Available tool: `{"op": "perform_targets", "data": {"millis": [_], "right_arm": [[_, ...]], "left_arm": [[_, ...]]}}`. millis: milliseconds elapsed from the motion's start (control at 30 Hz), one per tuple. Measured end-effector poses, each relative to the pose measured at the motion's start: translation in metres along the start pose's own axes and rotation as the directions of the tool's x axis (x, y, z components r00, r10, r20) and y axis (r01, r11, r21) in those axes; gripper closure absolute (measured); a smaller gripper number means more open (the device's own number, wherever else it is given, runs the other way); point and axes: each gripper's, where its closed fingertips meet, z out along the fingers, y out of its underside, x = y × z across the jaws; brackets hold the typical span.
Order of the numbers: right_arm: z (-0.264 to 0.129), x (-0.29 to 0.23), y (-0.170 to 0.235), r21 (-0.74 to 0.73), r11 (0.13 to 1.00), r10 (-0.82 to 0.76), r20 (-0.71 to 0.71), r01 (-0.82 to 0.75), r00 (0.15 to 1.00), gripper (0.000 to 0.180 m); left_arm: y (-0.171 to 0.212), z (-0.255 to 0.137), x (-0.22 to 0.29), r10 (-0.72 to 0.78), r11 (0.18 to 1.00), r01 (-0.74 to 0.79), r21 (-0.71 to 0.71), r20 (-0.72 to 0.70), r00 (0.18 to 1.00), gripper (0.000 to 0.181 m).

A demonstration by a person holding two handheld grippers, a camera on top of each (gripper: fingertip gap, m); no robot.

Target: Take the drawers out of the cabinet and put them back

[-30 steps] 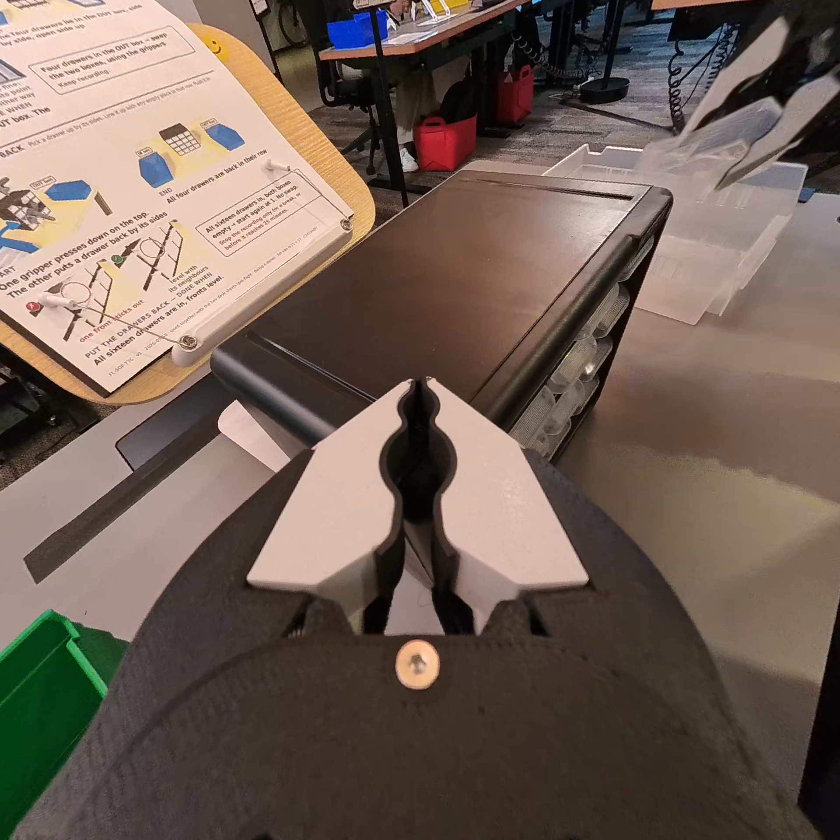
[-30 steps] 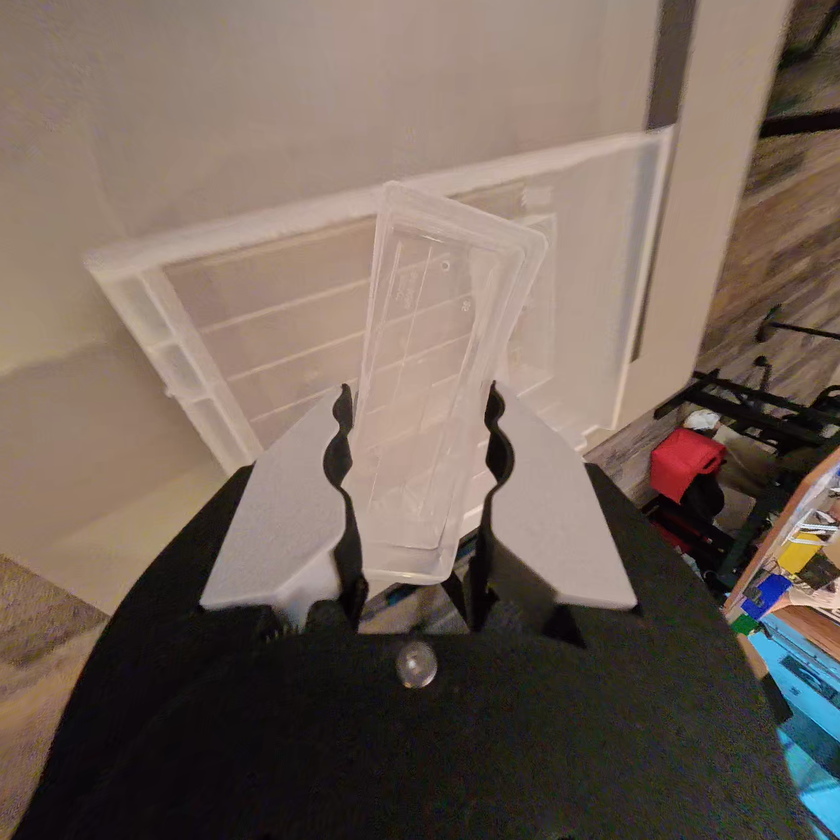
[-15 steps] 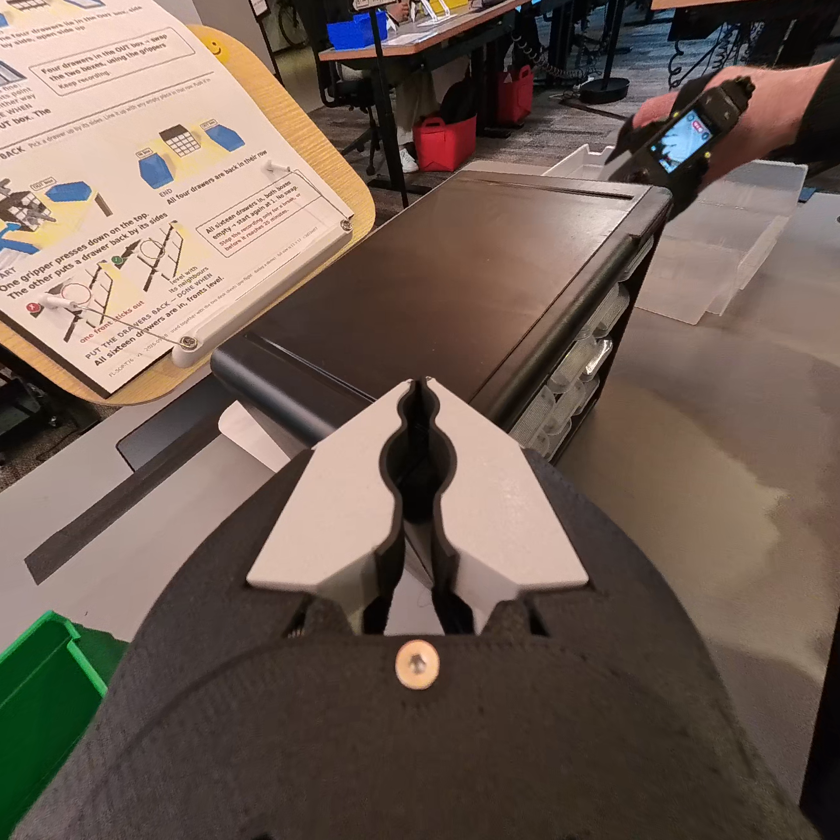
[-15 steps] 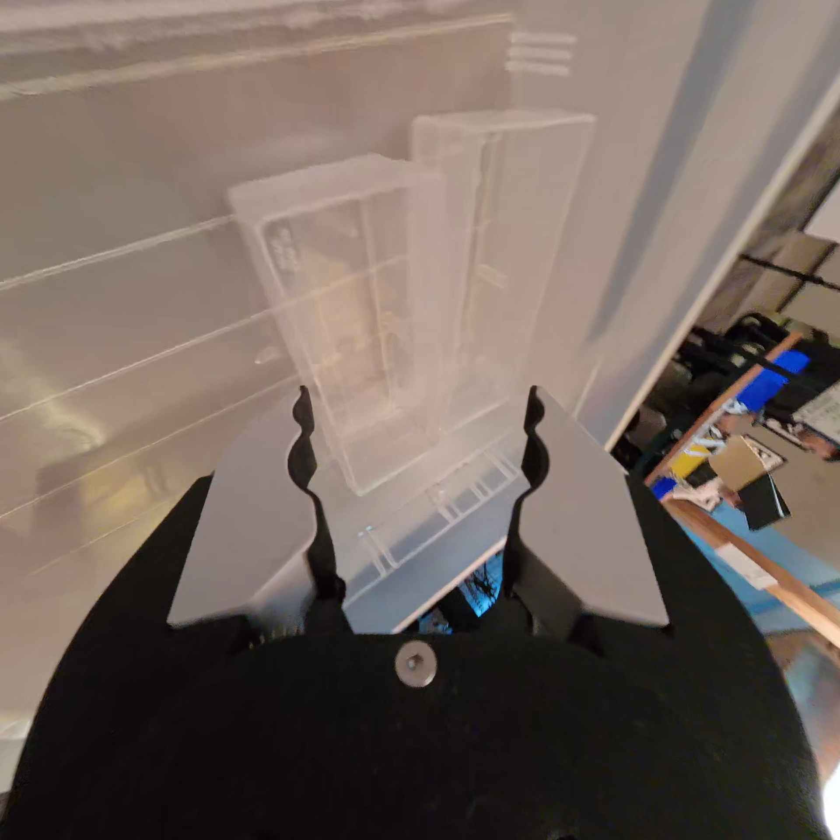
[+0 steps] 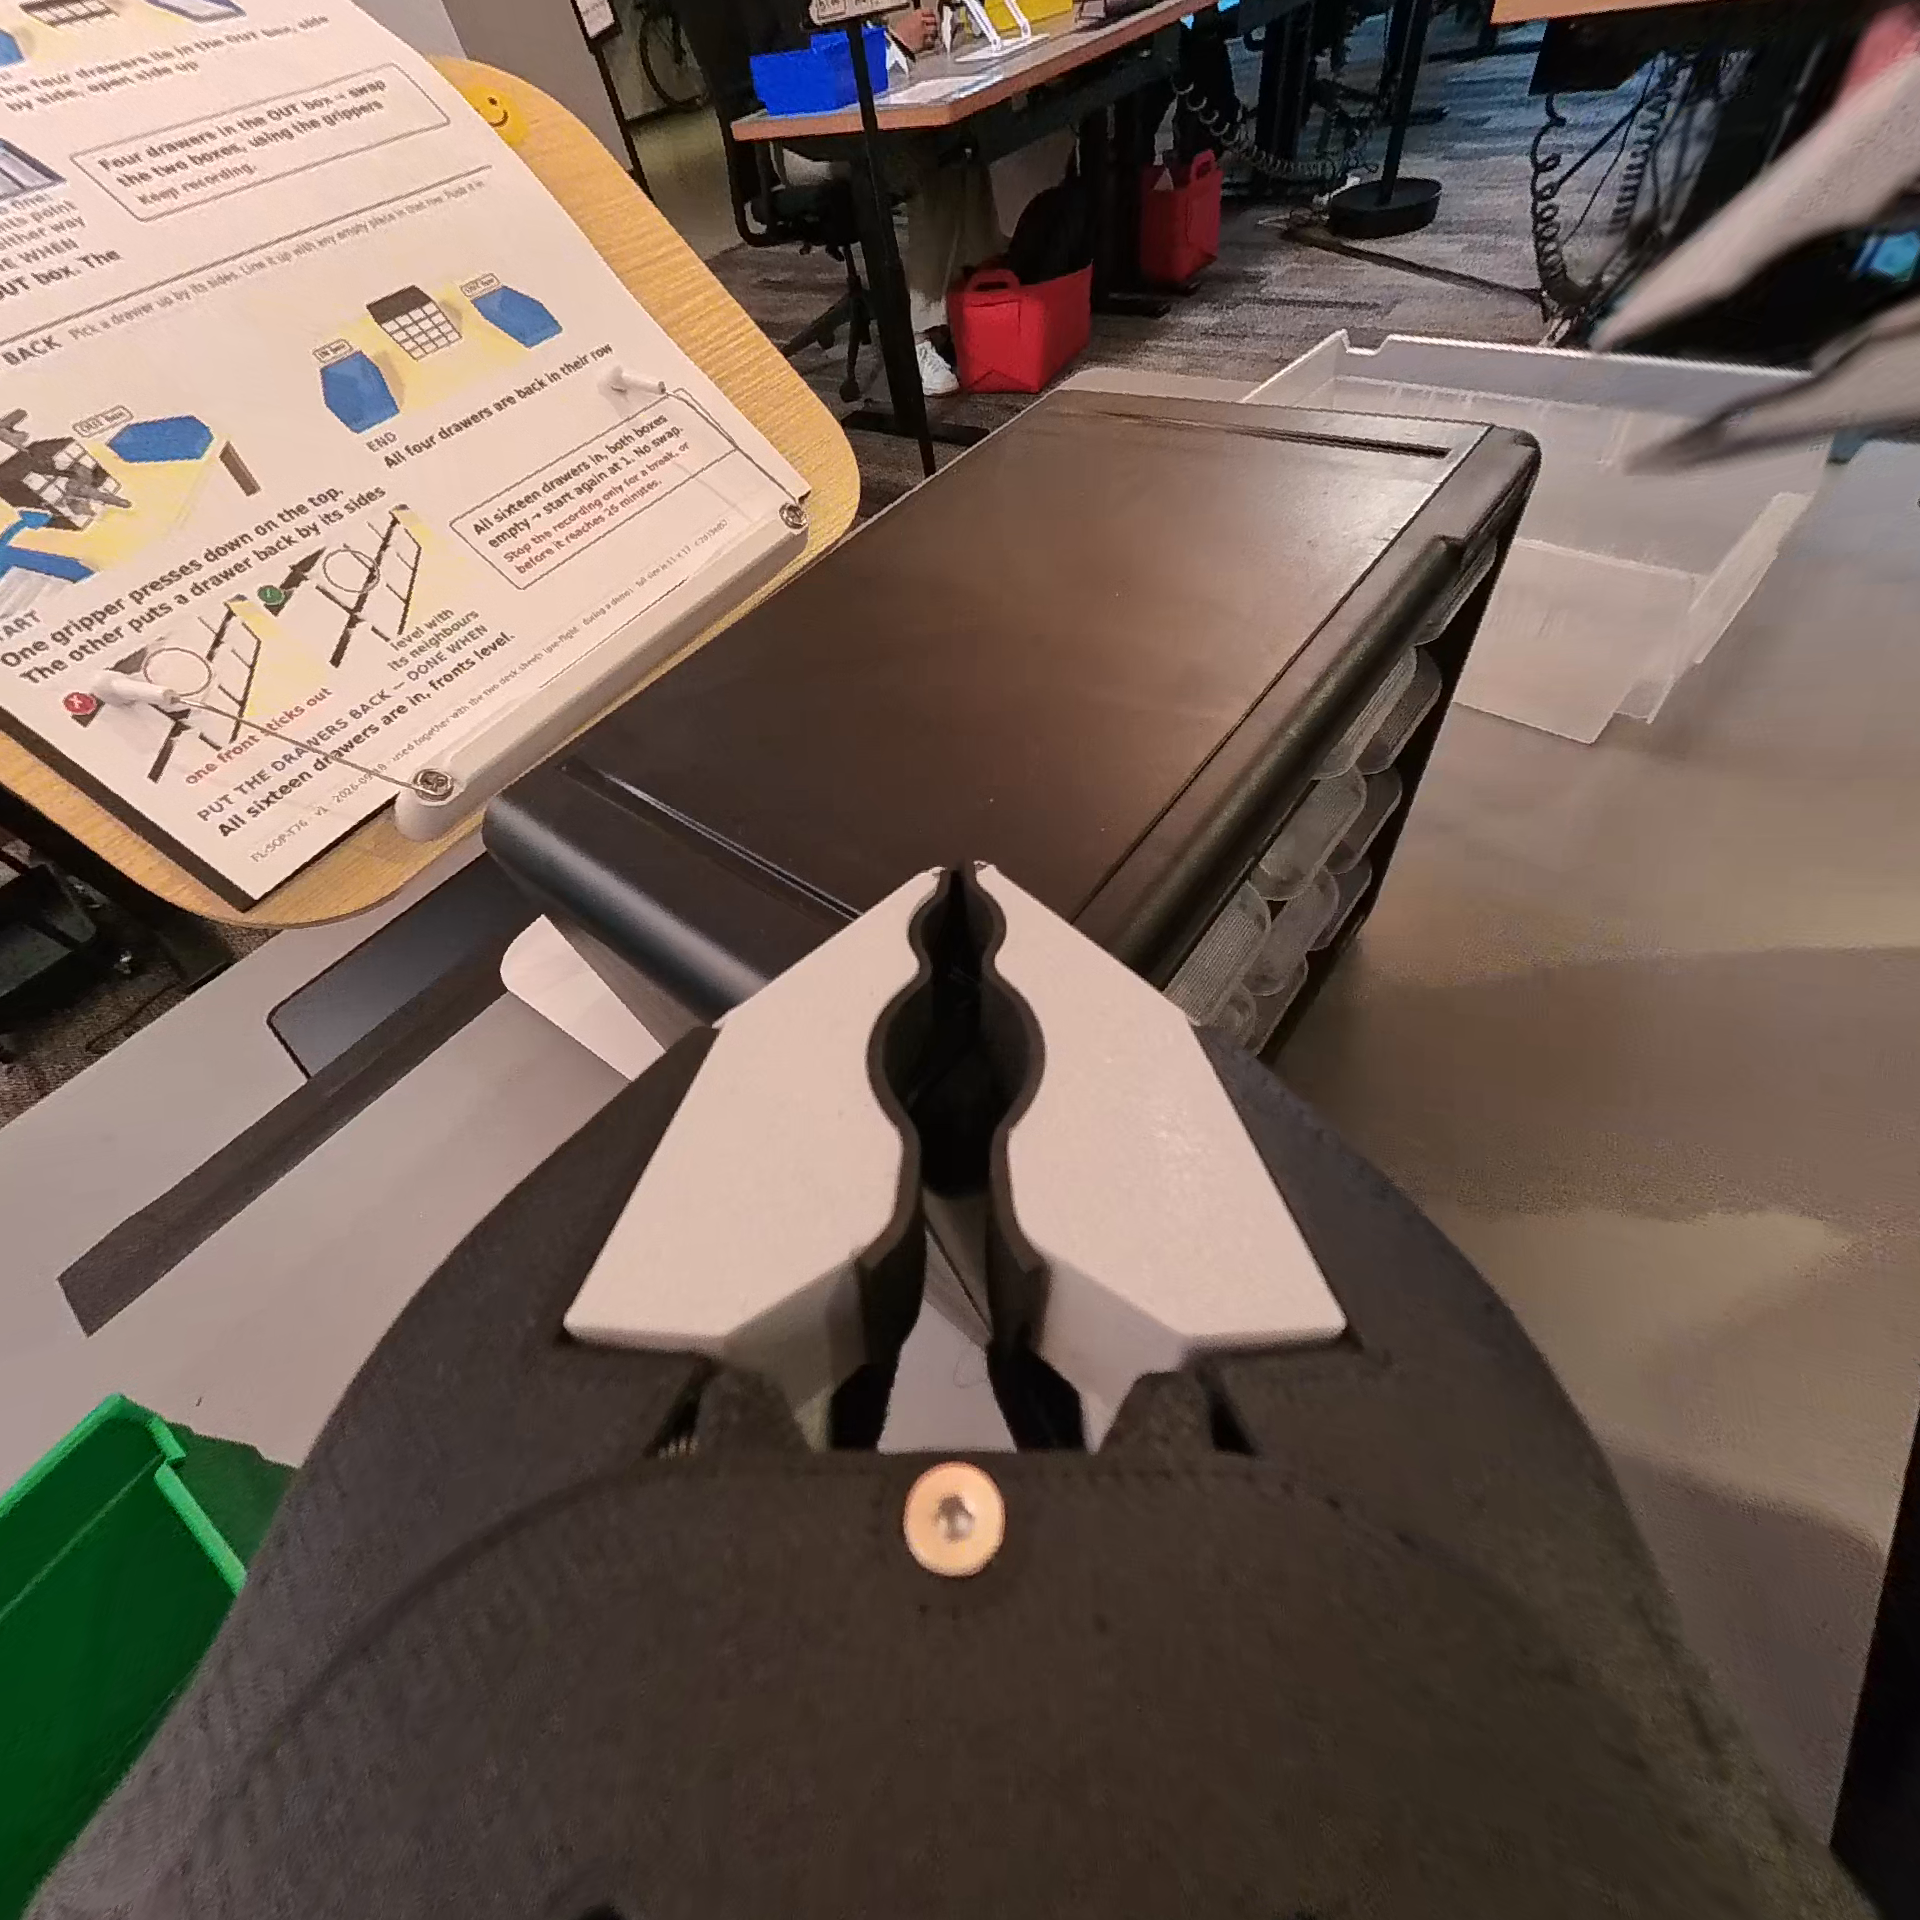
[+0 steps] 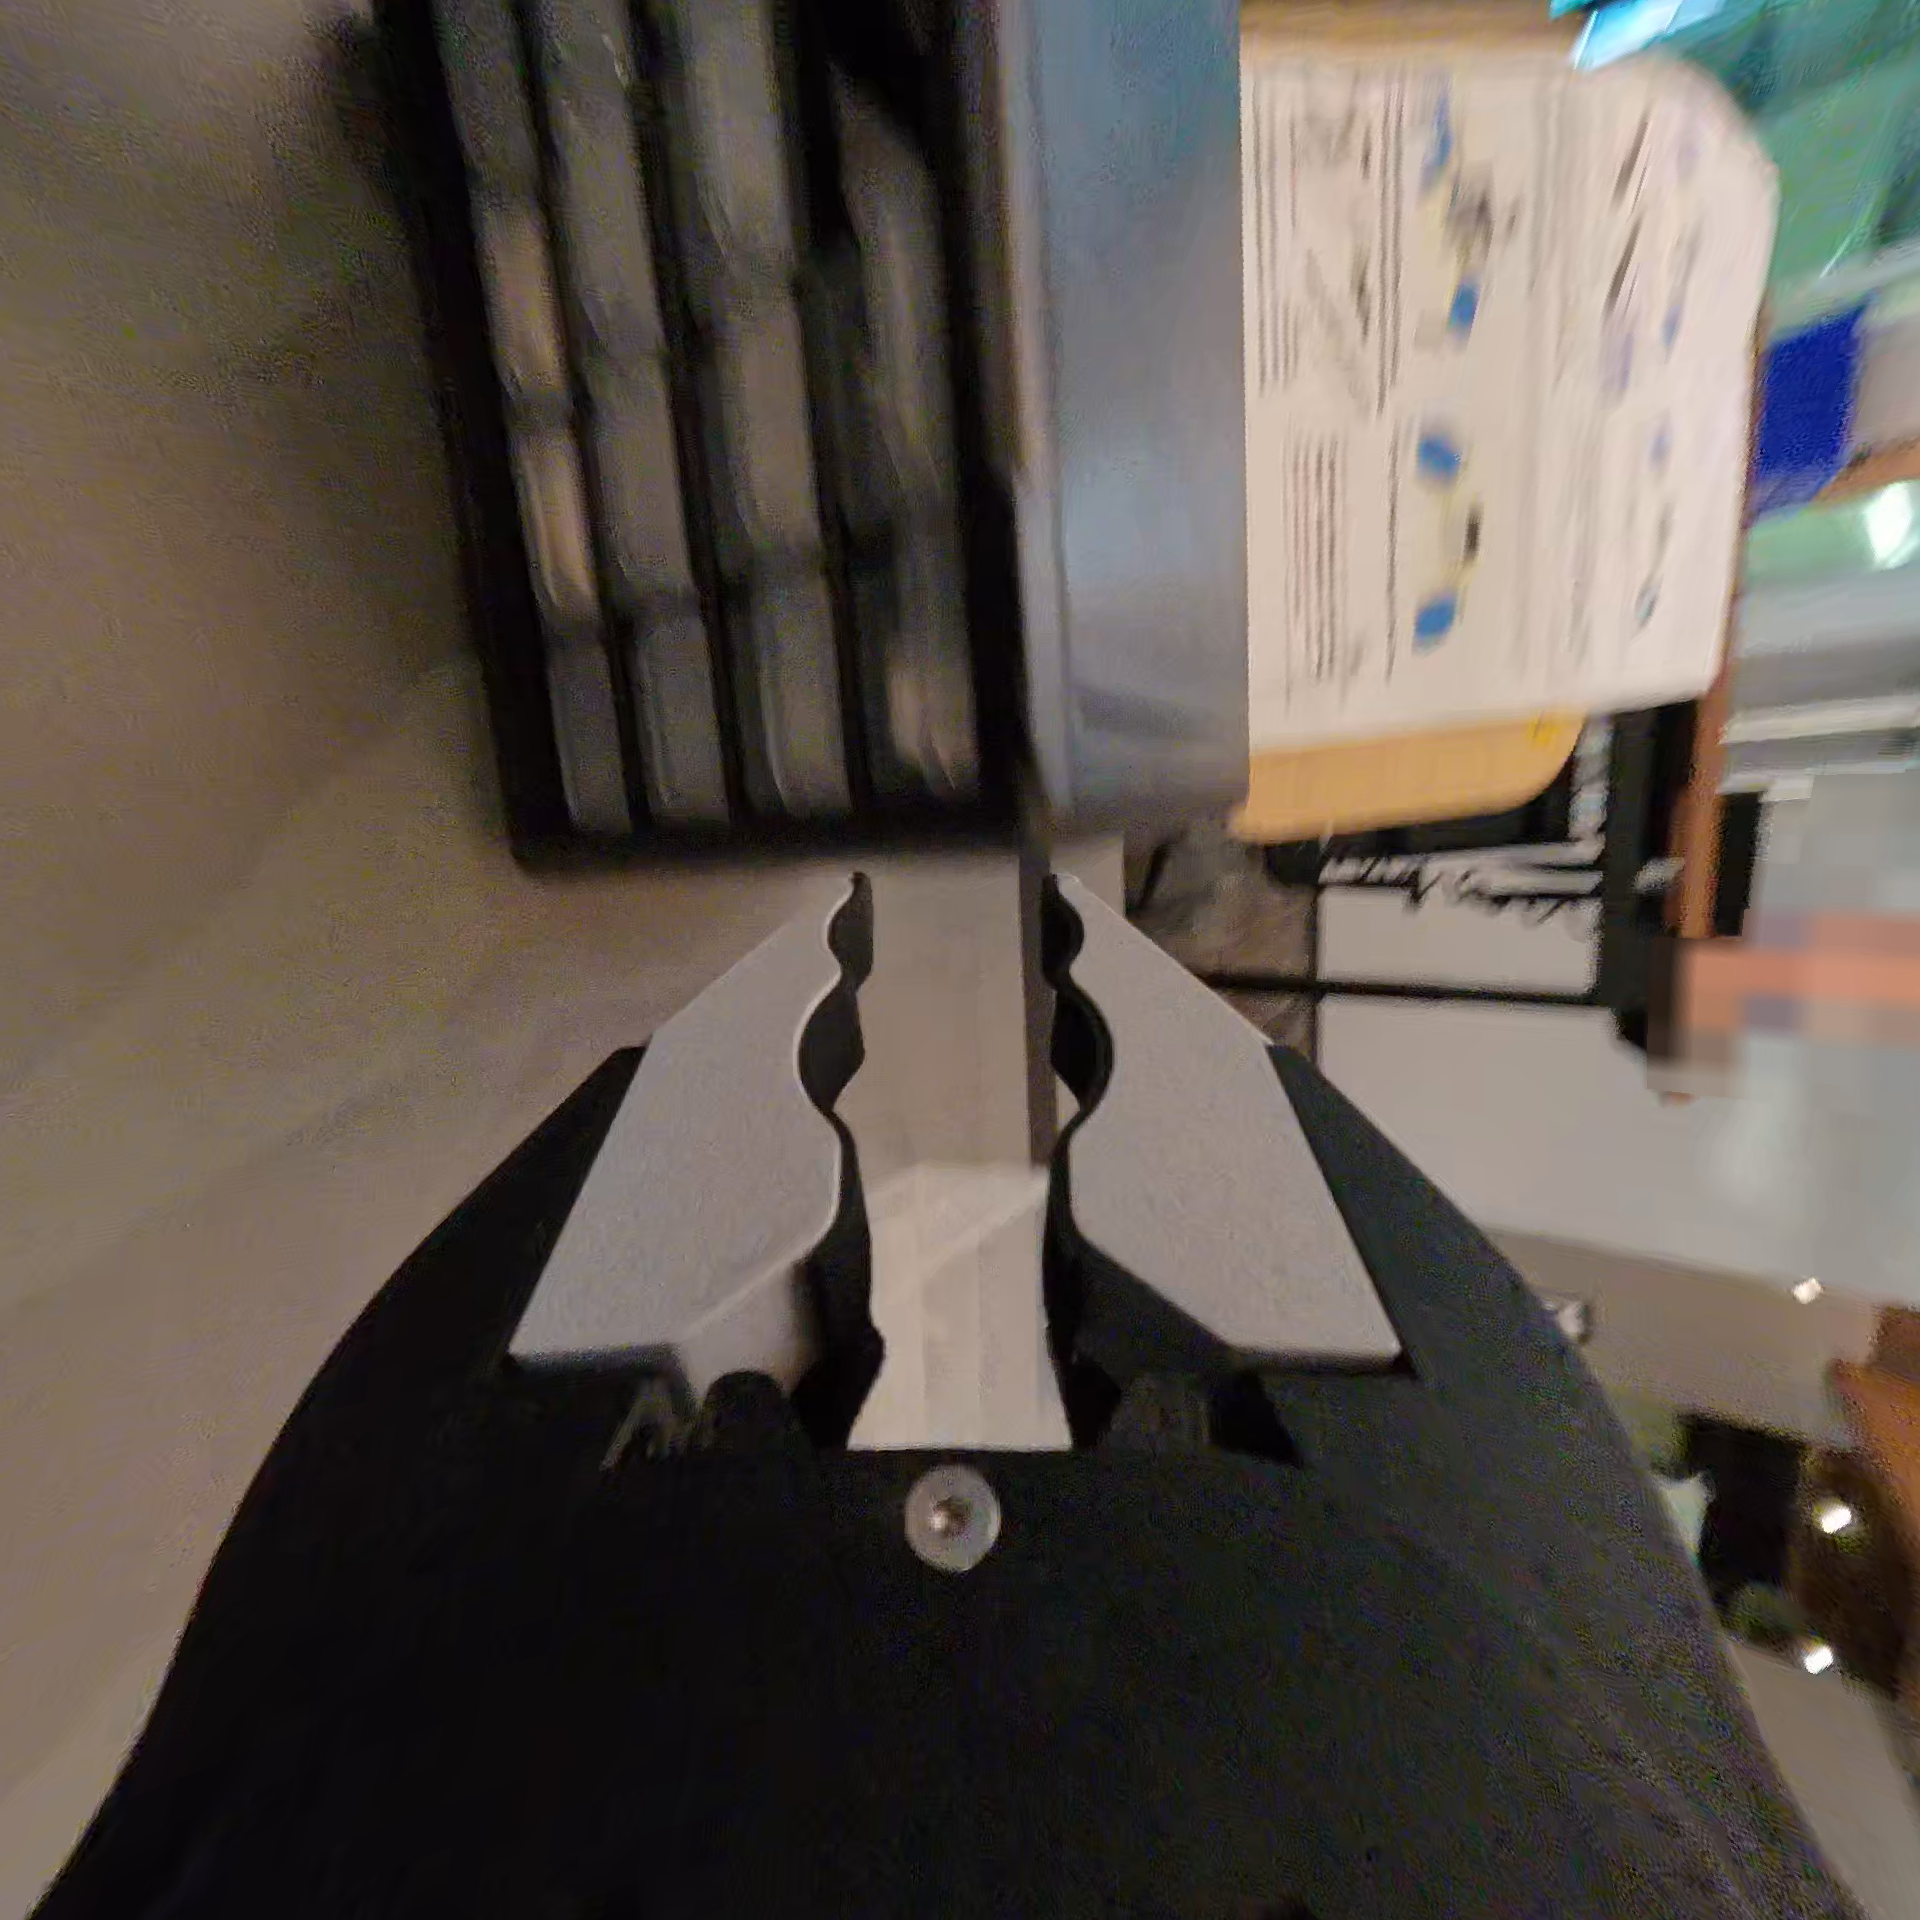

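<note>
Left gripper [image 5: 958,878]: fingers pressed together, empty, poised at the near end of the cabinet's top
Right gripper [image 6: 954,883]: fingers apart, holding nothing, rolled sideways
Cabinet [image 5: 1039,644]: black, directly ahead of both tools
Drawers [image 6: 707,499]: clear fronts in rows, blurred; apparently all seated
Clear tray [image 5: 1621,582]: beyond the cabinet's far end

My right wrist view is motion-blurred; my left is sharp, with soft shadow across the counter [image 5: 1621,1039].
</note>
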Motion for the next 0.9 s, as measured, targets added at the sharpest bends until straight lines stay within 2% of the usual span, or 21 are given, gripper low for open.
{"op": "perform_targets", "data": {"millis": [33, 100, 167, 267, 333, 467, 533, 567, 700, 900], "right_arm": [[0.005, -0.011, -0.027, 0.039, 0.998, -0.047, -0.023, 0.047, 0.999, 0.147], [0.022, -0.030, -0.068, 0.073, 0.980, -0.176, -0.116, 0.186, 0.977, 0.145], [0.042, -0.035, -0.094, 0.039, 0.936, -0.325, -0.279, 0.349, 0.904, 0.145], [0.057, -0.031, -0.116, 0.069, 0.926, -0.316, -0.396, 0.371, 0.862, 0.152], [0.063, -0.018, -0.114, 0.045, 0.927, -0.313, -0.453, 0.372, 0.835, 0.154], [0.064, -0.014, -0.111, 0.049, 0.908, -0.350, -0.459, 0.417, 0.816, 0.180], [0.065, -0.015, -0.107, 0.053, 0.905, -0.355, -0.453, 0.422, 0.818, 0.179], [0.065, -0.015, -0.107, 0.056, 0.903, -0.357, -0.456, 0.427, 0.816, 0.170], [0.069, -0.017, -0.101, 0.030, 0.898, -0.377, -0.460, 0.438, 0.804, 0.164], [0.068, -0.012, -0.103, 0.039, 0.901, -0.362, -0.484, 0.433, 0.797, 0.175]], "left_arm": [[0.000, 0.000, 0.000, 0.001, 1.000, -0.001, 0.000, 0.001, 1.000, 0.181], [0.000, 0.000, 0.000, 0.002, 1.000, -0.002, 0.001, 0.003, 1.000, 0.181], [0.000, 0.000, 0.000, 0.003, 1.000, -0.003, 0.004, 0.004, 1.000, 0.181], [0.000, -0.001, 0.000, 0.000, 1.000, 0.000, 0.013, 0.000, 1.000, 0.181], [0.000, -0.001, 0.000, 0.000, 1.000, 0.000, 0.013, -0.001, 1.000, 0.181], [0.000, 0.000, 0.000, -0.003, 1.000, 0.003, 0.014, -0.003, 1.000, 0.181], [0.000, 0.000, 0.000, -0.004, 1.000, 0.004, 0.016, -0.005, 1.000, 0.181], [0.000, 0.000, 0.000, -0.004, 1.000, 0.004, 0.016, -0.006, 1.000, 0.181], [0.000, 0.000, 0.000, -0.005, 1.000, 0.005, 0.016, -0.005, 1.000, 0.181], [0.000, 0.000, 0.000, -0.004, 1.000, 0.004, 0.015, -0.002, 1.000, 0.181]]}}
